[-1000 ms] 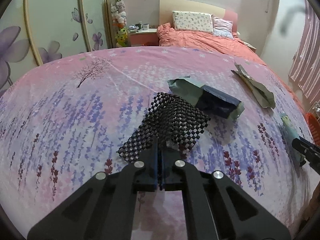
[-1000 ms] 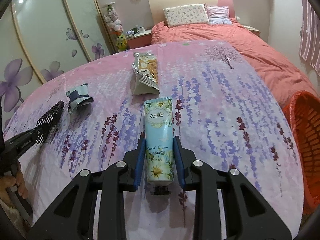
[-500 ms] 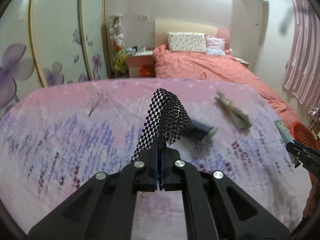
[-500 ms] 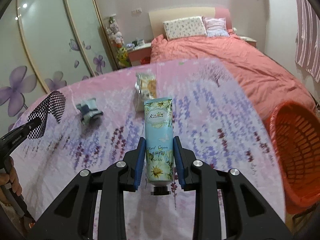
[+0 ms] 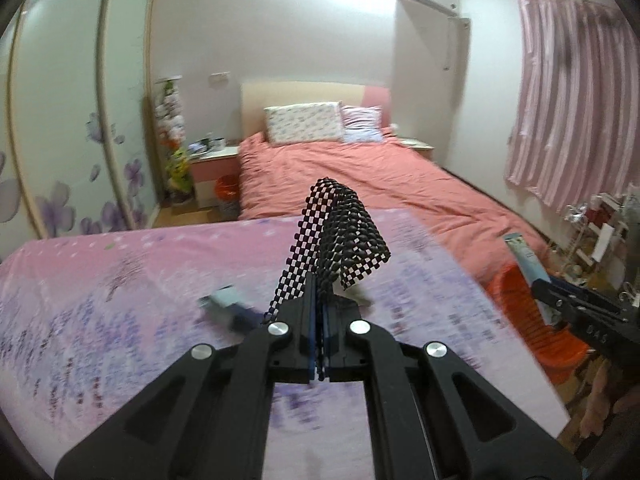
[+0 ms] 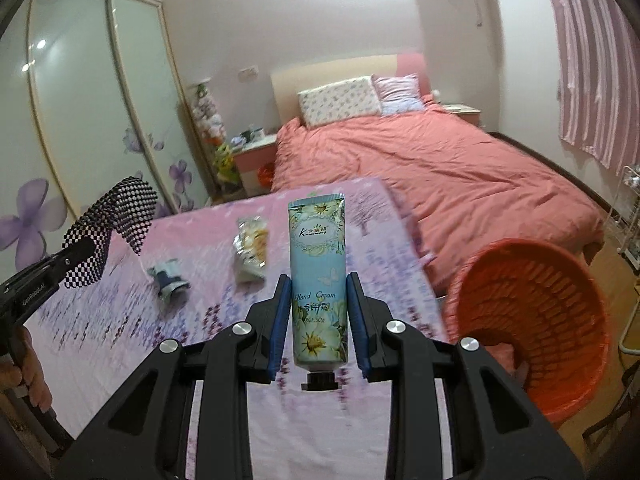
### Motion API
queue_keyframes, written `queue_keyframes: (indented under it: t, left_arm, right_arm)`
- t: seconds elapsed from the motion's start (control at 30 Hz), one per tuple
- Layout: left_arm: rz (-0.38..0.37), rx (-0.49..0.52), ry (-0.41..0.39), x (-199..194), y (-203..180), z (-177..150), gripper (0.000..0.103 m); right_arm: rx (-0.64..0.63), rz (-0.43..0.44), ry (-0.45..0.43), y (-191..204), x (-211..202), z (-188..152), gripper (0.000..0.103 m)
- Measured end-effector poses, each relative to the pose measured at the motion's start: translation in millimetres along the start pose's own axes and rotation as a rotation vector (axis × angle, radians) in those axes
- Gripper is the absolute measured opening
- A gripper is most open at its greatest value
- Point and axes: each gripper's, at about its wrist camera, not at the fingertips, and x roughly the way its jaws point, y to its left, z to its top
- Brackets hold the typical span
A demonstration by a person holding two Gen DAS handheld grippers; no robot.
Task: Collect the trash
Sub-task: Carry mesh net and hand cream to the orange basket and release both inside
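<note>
Pink floral cloth covers the table (image 6: 120, 320), which stands in a bedroom at the foot of a coral bed (image 6: 420, 168), with an orange basket (image 6: 532, 320) on the floor just off the table's right edge. That basket looks like the place for the trash, which would explain why both tools are raised clear of the cloth. The left gripper (image 5: 319, 344) is pressed together on one end of a checkered mesh (image 5: 340, 240), whose free end folds over and droops above the fingers. The right gripper (image 6: 319, 320) pinches a hand-cream tube (image 6: 318, 280) by its lower body, cap toward the camera, pointing away over the table with the basket close at its right. A blue wrapper (image 6: 168, 280) and a snack packet (image 6: 250, 256) lie on the cloth, not yet collected.
</note>
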Motion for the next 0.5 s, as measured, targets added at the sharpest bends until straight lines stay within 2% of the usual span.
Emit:
queue_keyframes:
  t: [0.23,0.27,0.5]
  left_arm:
    - [-0.123,0.033,-0.003,14,-69,11,0.004]
    - [-0.143,0.041,0.0,16,-80,11,0.004]
    - [-0.282,0.103,0.039,40,-159,8,0.004]
  right_arm:
    - [0.051,-0.069,-0.052,-39,-21,4,0.029]
    - [0.063,-0.101,-0.069,-52,-26,3,0.029]
    - [0.119,-0.16,-0.081,-90,-28,2,0.029]
